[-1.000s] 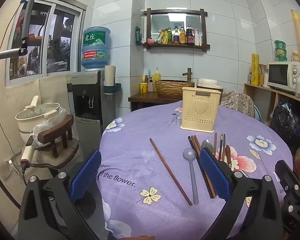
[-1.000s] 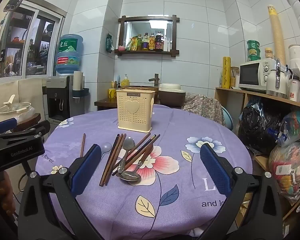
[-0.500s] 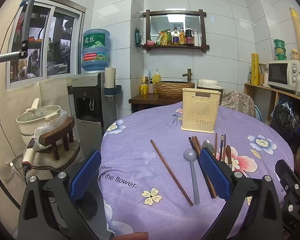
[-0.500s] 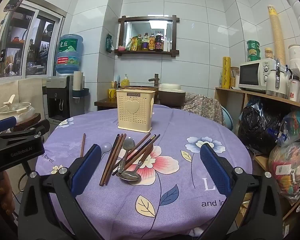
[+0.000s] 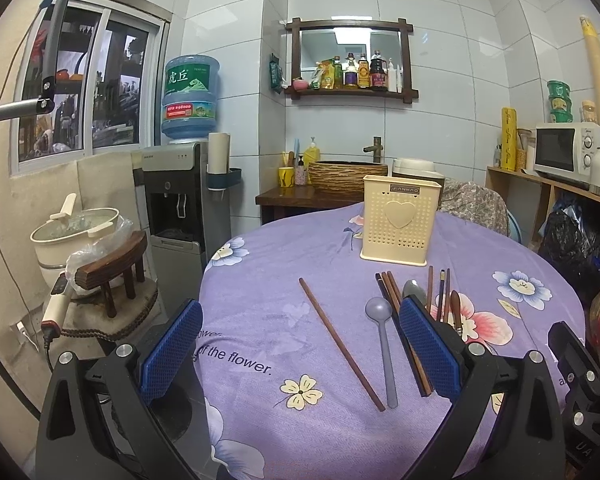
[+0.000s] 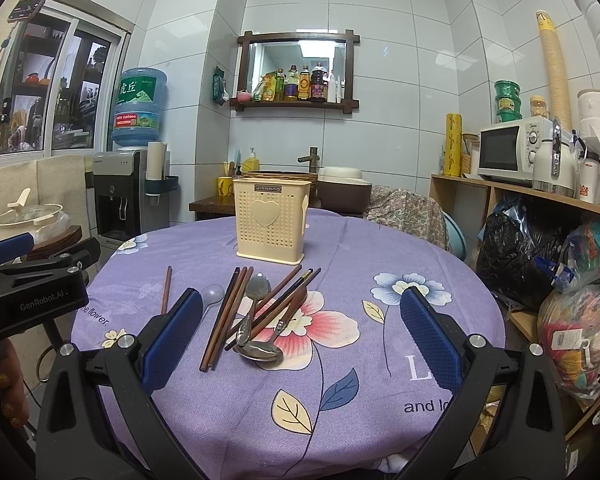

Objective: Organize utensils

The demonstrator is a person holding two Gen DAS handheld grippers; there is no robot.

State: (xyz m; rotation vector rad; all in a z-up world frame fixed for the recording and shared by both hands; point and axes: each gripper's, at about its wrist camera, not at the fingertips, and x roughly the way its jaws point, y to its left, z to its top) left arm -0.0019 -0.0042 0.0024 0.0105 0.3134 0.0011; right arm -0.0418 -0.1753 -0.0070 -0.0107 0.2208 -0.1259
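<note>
Both grippers hover above the near edge of the table w/ jaws spread wide, nothing held. Left gripper (image 5: 300, 344) looks down on a lone brown chopstick (image 5: 340, 338), which lies apart from the rest; its long axis runs from far-left to near-right, roughly fwd-back w/ a slant, so it sits right between the left pads. Just beside it, to the right, lies a grey plastic spoon (image 5: 382, 344), bowl pointing away. Right gripper (image 6: 300, 340) faces the main pile of chopsticks (image 6: 228, 312) and two metal spoons (image 6: 260, 350), crossed and overlapping, mostly fanned fwd-back. So the left is the nearer one for the lone stick, the right for the pile; I'd judge the single stick the easier first pick, no neighbours touching it. Cream utensil holder (image 6: 271, 220) stands upright beyond the pile, at the far middle of the table, looks empty from here but inside is hidden. Surface is a purple floral tablecloth (image 6: 380, 380), soft, so thin sticks may press in. Room: tiled kitchen, water dispenser (image 5: 176, 200) left, microwave (image 6: 508, 152) on shelf right.
</note>
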